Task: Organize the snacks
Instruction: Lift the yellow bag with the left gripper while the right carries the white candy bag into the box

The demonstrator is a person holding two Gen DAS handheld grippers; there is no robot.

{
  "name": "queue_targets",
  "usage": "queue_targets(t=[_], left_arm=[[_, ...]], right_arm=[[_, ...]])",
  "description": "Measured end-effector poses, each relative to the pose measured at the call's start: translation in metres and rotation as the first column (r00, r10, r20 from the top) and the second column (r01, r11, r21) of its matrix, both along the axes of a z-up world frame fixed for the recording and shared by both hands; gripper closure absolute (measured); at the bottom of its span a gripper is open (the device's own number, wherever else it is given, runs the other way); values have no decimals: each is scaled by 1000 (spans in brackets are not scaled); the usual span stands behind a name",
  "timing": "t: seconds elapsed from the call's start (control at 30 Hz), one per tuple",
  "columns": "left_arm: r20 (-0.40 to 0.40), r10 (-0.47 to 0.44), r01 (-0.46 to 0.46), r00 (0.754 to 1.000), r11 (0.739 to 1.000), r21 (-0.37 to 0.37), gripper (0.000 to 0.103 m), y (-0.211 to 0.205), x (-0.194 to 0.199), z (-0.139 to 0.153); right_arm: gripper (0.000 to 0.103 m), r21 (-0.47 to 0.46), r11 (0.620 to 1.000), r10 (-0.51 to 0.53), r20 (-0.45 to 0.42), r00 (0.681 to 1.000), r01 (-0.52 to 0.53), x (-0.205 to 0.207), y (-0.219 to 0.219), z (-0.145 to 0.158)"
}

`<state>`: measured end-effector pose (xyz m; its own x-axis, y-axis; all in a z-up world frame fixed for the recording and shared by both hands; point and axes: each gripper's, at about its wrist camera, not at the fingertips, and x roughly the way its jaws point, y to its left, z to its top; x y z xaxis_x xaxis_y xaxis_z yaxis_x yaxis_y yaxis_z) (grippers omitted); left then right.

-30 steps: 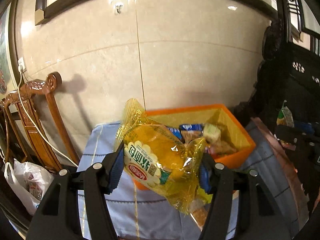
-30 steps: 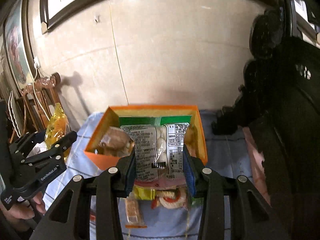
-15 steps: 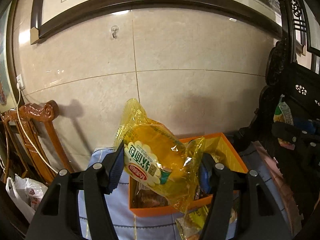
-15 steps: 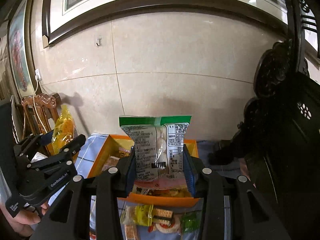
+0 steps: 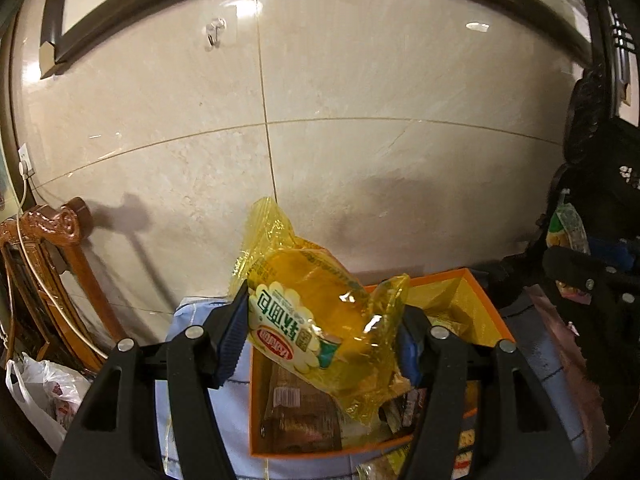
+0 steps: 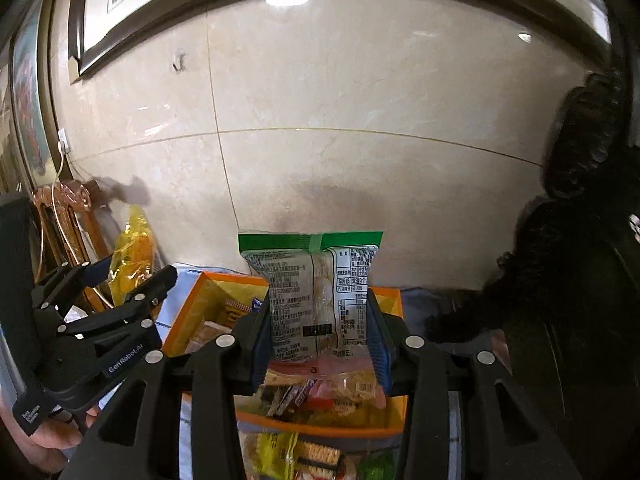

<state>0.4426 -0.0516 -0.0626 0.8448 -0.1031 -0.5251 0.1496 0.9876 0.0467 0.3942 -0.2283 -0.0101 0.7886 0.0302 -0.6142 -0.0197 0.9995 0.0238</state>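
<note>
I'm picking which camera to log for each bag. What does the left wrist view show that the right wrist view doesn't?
Only the left wrist view: the yellow bag's printed front, clamped in the left gripper, plus a white plastic bag on the floor. Only the right wrist view: the green-topped packet's label, clamped in the right gripper, and loose snacks before the box. Both: the orange box and blue cloth.

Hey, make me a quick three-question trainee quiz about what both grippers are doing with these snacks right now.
1. True or false: the left gripper holds a yellow snack bag.
2. What does the right gripper hold? A) a green-topped clear packet B) a red can C) nothing
3. Fill in: both snacks hang above the ______ box, which already contains snacks.

Key: 1 true; 2 A; 3 orange.
</note>
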Motion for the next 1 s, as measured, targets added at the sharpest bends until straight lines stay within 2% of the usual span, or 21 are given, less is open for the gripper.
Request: queue_targets(t=[0.03,0.07,0.1,0.13,0.37,0.5,0.57,0.7,0.77,0.87,1.0], left_arm=[[15,0,0,1000,1000,-4,28,-2,7,-4],[4,11,-11,1000,1000,8,12,-4,16,-12],[-2,27,-27,1000,1000,17,6,-4,21,-17],[-5,37,-37,999,999,22,5,-4,24,-20],[-36,60,-61,998,998,-4,5,16,26,-34],[-36,30,-30,999,999,-25,5,25,0,-36],[-45,4,-6,999,1000,-27,5,32,-22,-46],[-128,-50,49,991,999,-18,5,46,-74,-92],[-182,-68,67,981,998,-13,5,56,-102,-126],[-244,-87,93,966,996,11,5,68,-138,-171],[-301,-78,80,950,997,-6,5,84,-174,-213]], right_arm=[[45,-19,1000,5,0,1000,-5,9,1,-6],[22,-41,999,-6,-3,1000,6,16,0,-12],[16,-71,997,-39,1,999,39,21,-3,-18],[13,-83,995,-57,5,998,57,23,-5,-21],[14,-29,995,-91,-36,995,90,16,-26,-39],[14,7,994,-105,-34,994,105,-11,-34,-41],[14,37,993,-109,-66,992,111,-26,-39,-52],[13,72,989,-119,-172,978,133,-62,-45,-105],[13,95,985,-110,-281,953,142,-75,-45,-150],[13,94,985,-99,-387,917,147,-83,-38,-198],[15,17,998,-56,-399,915,68,-88,-21,-221]])
